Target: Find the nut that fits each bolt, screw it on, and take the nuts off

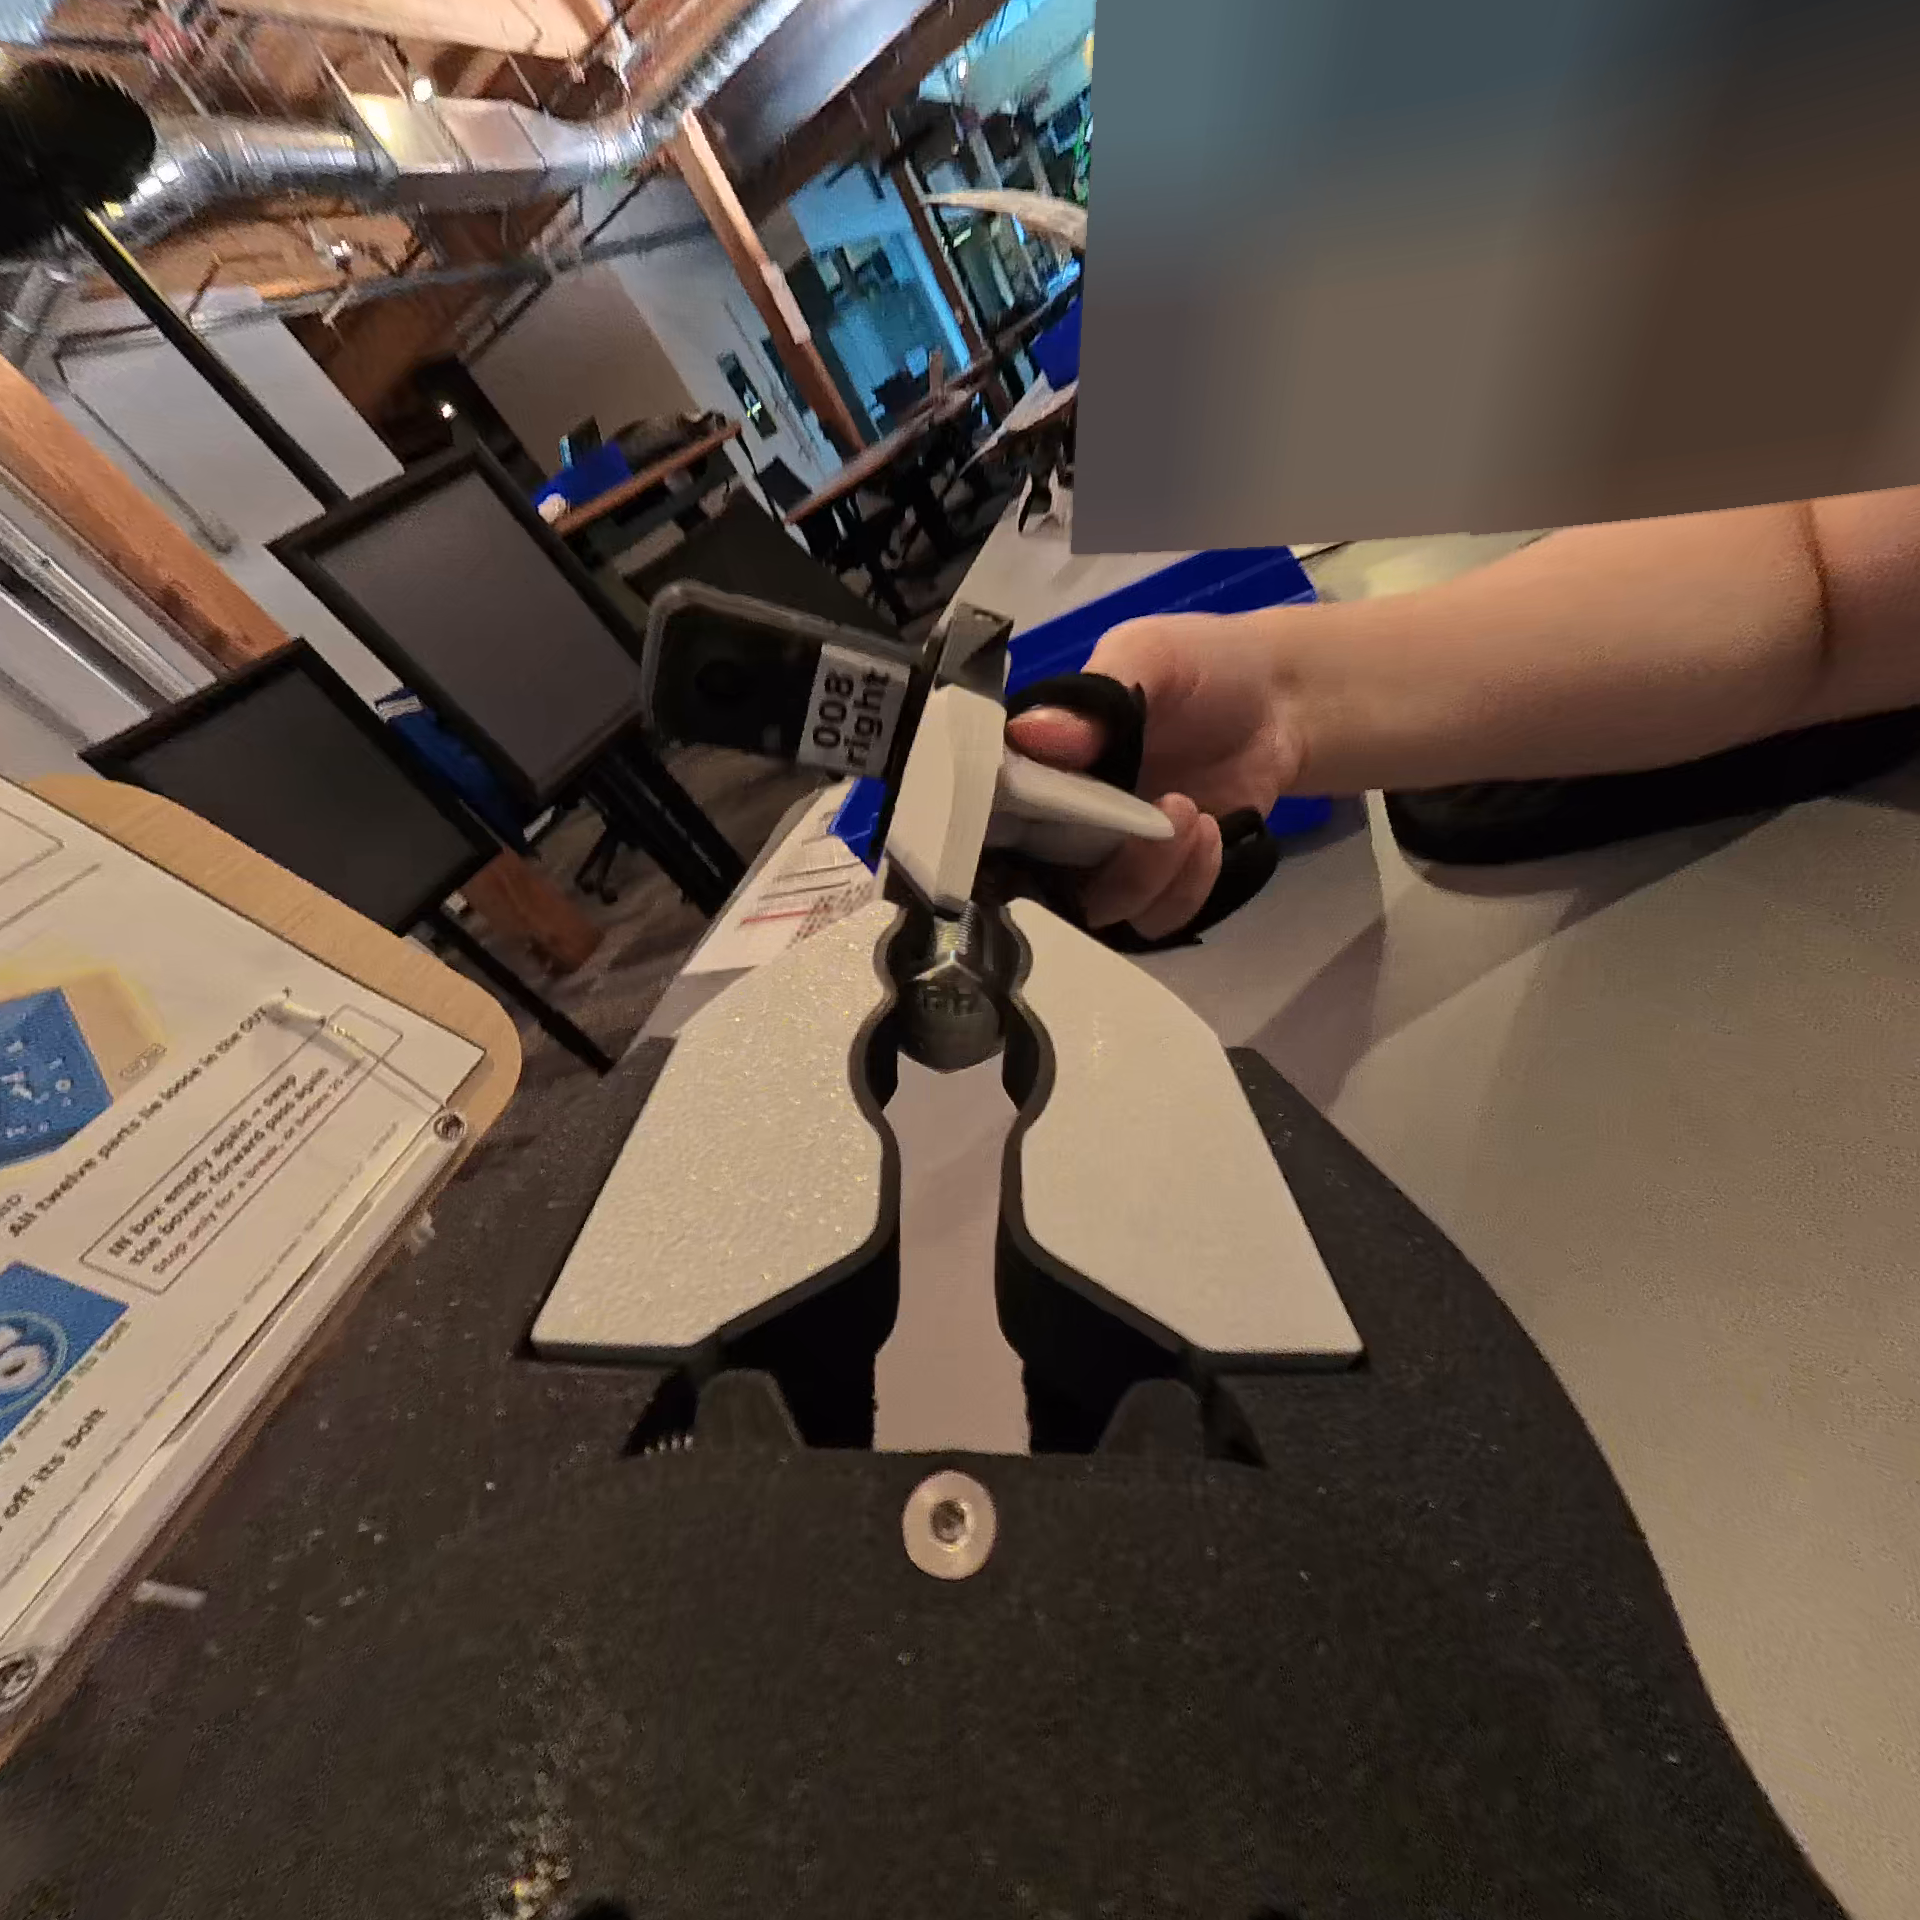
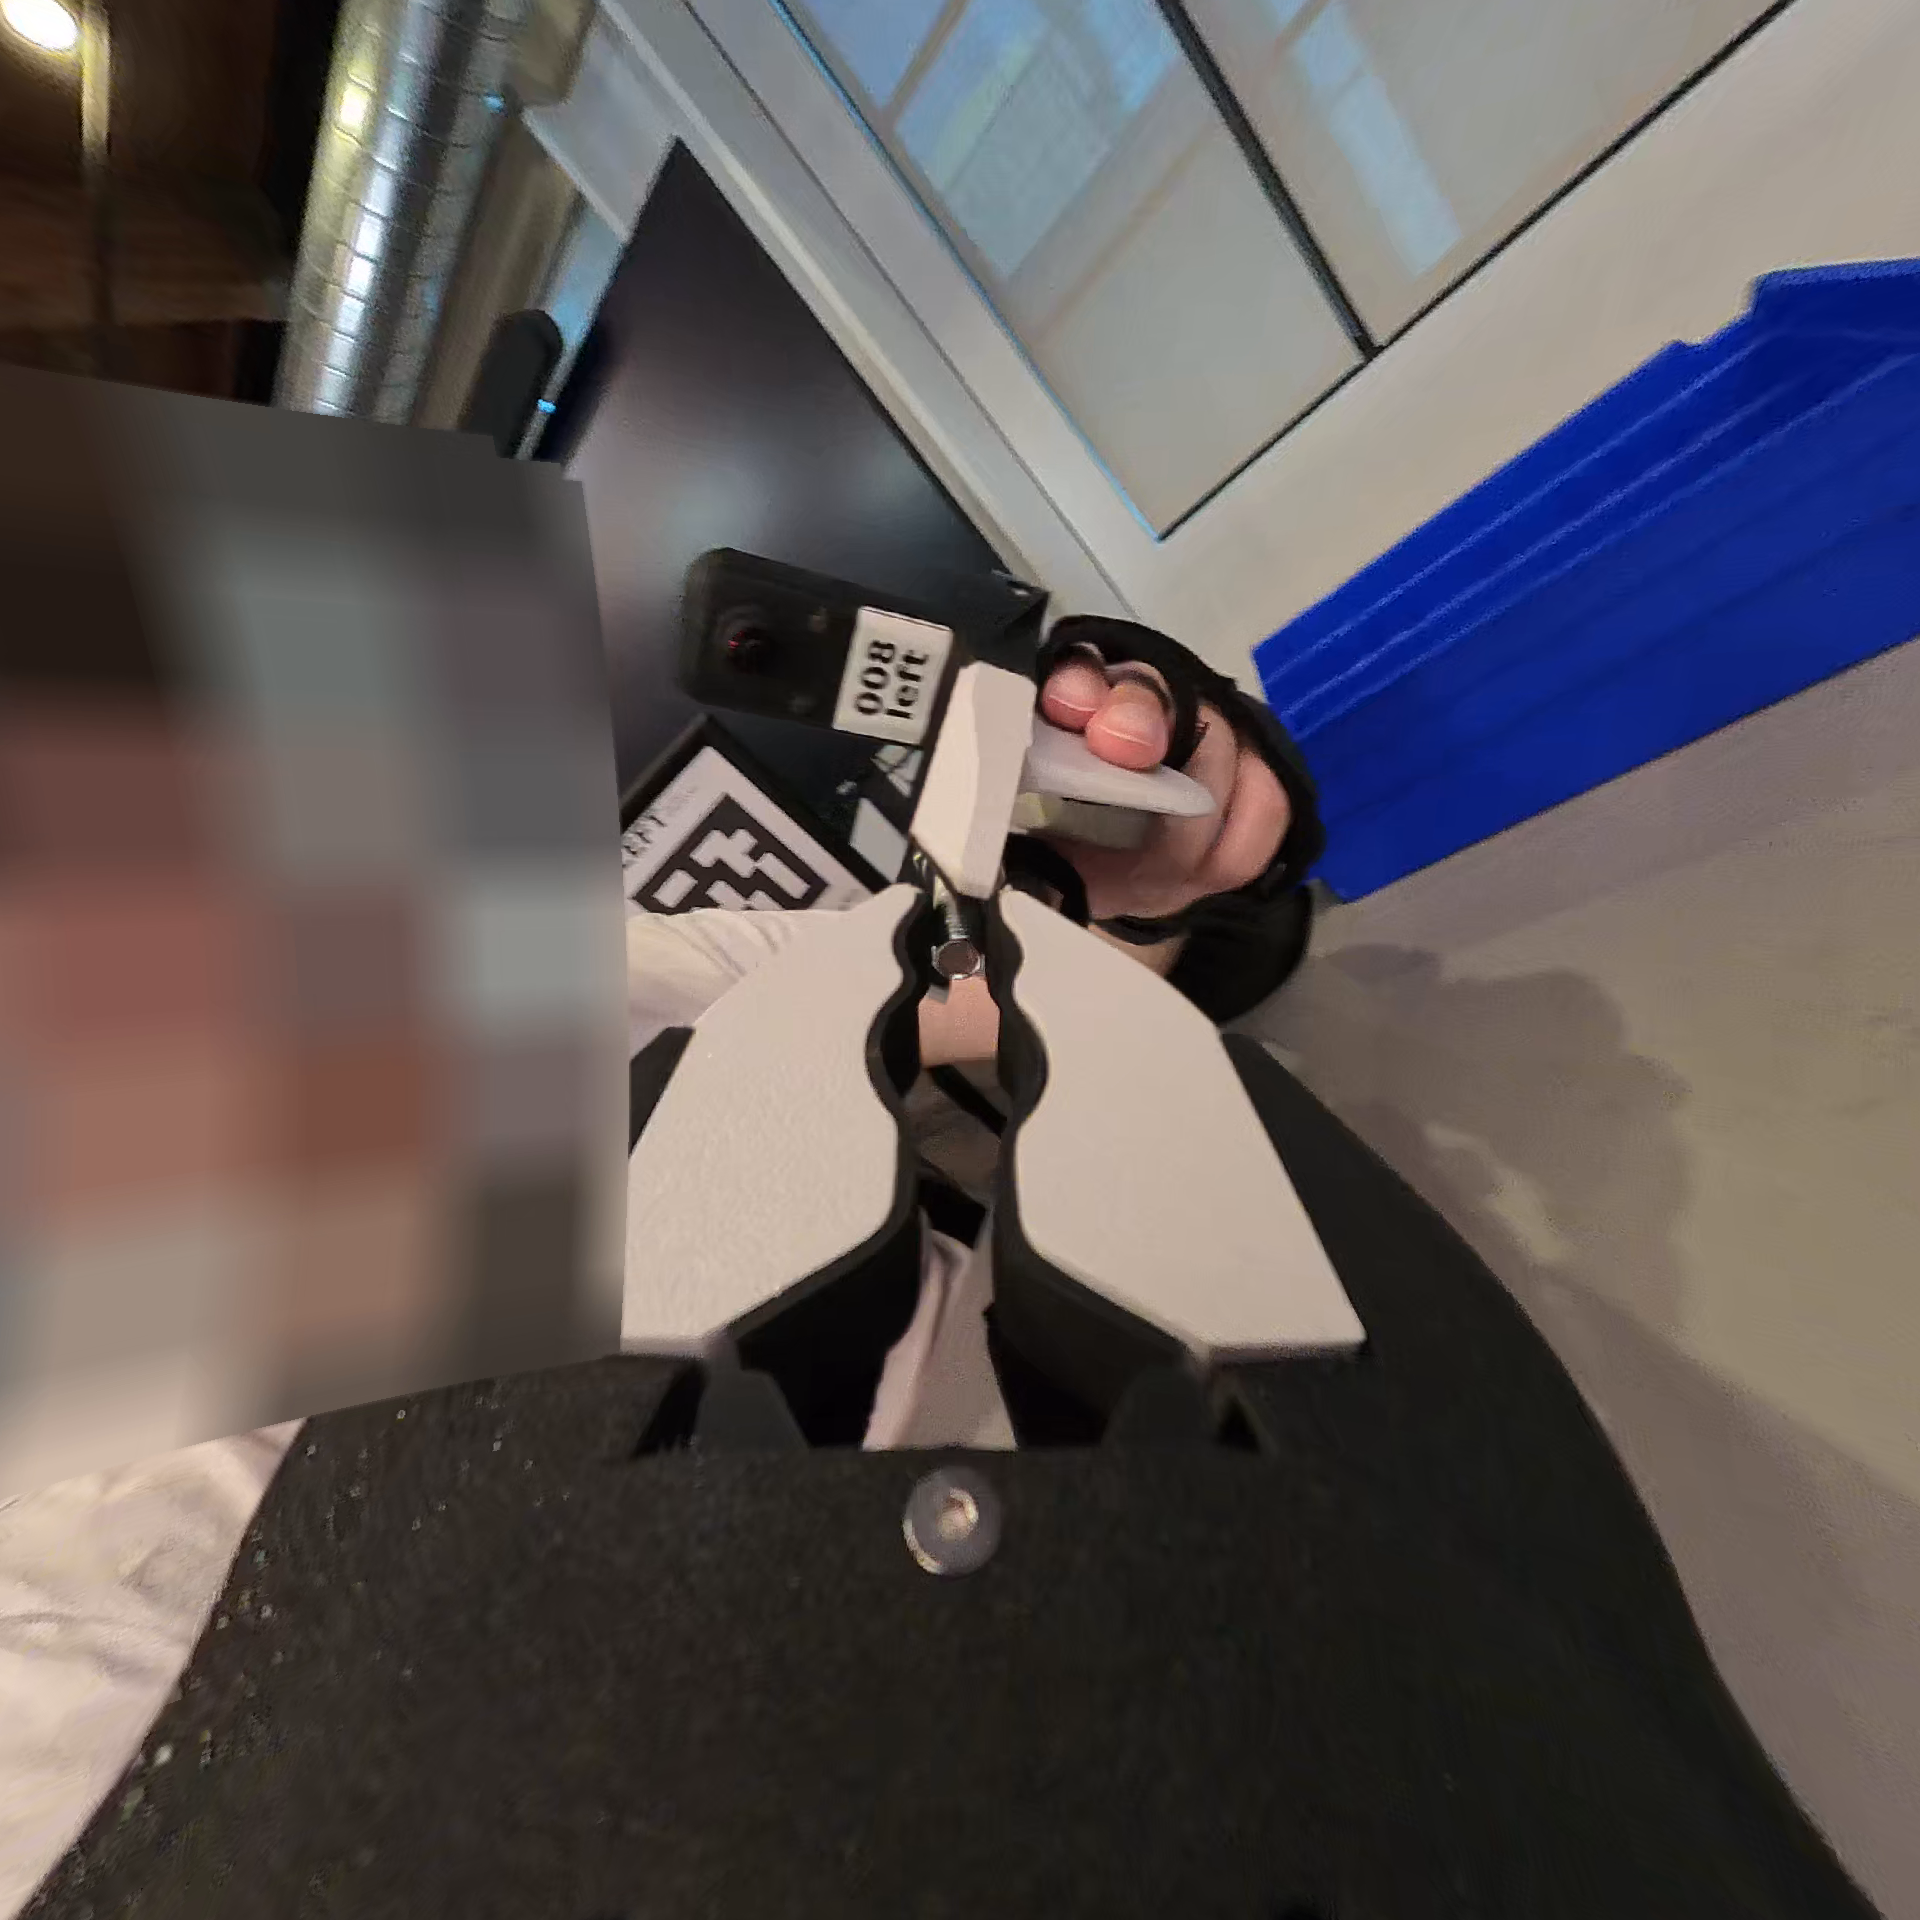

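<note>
The bolt (image 1: 948, 1013) is held up in the air above the grey bench (image 1: 1621, 1195), with its six-sided head pinched in the jaws of the left gripper (image 1: 951, 997). The other end of the bolt (image 2: 954, 940) is met by the right gripper (image 2: 958, 951), whose jaws are closed on a small silver nut (image 2: 958, 961) on the thread. Blue bins (image 2: 1600, 623) are seen by the far edge of the bench, and a printed sheet (image 1: 187, 1195) lies on a wooden board (image 1: 312, 914) at the left edge.
</note>
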Motion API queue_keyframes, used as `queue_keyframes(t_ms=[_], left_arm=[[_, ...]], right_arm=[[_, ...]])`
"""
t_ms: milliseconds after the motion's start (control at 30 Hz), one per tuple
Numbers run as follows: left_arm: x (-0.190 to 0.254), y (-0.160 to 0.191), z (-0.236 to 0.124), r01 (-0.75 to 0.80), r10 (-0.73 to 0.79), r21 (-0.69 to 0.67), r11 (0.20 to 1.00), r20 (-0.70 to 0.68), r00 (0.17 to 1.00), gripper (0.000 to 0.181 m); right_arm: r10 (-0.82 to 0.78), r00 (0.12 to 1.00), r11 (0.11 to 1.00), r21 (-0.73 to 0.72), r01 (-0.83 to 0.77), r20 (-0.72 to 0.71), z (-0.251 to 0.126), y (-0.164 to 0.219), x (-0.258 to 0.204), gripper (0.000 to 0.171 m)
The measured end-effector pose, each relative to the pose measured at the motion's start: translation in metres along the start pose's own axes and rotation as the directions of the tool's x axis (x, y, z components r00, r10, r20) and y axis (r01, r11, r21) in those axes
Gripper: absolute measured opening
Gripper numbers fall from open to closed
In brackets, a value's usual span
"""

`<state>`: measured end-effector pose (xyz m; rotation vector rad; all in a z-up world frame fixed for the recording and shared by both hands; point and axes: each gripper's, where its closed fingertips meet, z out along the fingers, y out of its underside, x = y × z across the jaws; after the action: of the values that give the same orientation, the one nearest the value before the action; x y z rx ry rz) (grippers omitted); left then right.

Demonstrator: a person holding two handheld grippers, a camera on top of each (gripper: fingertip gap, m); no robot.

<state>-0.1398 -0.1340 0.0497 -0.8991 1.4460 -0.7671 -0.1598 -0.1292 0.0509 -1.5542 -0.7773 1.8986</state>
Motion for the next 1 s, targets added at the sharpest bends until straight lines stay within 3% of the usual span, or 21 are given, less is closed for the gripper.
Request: queue_keyframes(t_ms=[233,433,633,1000], left_arm=[[0.002,0.018,0.006,-0.067,0.068,-0.116,0.991,0.007,0.998,0.024],[-0.007,0.025,0.006,-0.082,0.091,-0.148,0.986,0.054,0.994,0.024],[-0.014,0.04,0.007,-0.069,0.088,-0.229,0.971,0.073,0.993,0.04],[-0.02,0.074,0.011,-0.075,0.128,-0.404,0.912,0.105,0.986,0.027]], right_arm=[[-0.115,0.962,0.991,-0.092,0.095,-0.247,-0.008,0.004,0.02,0.008],[-0.08,0.959,0.995,-0.074,0.062,-0.273,-0.011,0.003,0.025,0.008],[-0.067,0.952,0.997,-0.065,0.05,-0.299,-0.015,0.002,0.031,0.008],[-0.337,0.748,0.937,-0.283,0.205,-0.572,-0.02,0.005,0.042,0.008]])
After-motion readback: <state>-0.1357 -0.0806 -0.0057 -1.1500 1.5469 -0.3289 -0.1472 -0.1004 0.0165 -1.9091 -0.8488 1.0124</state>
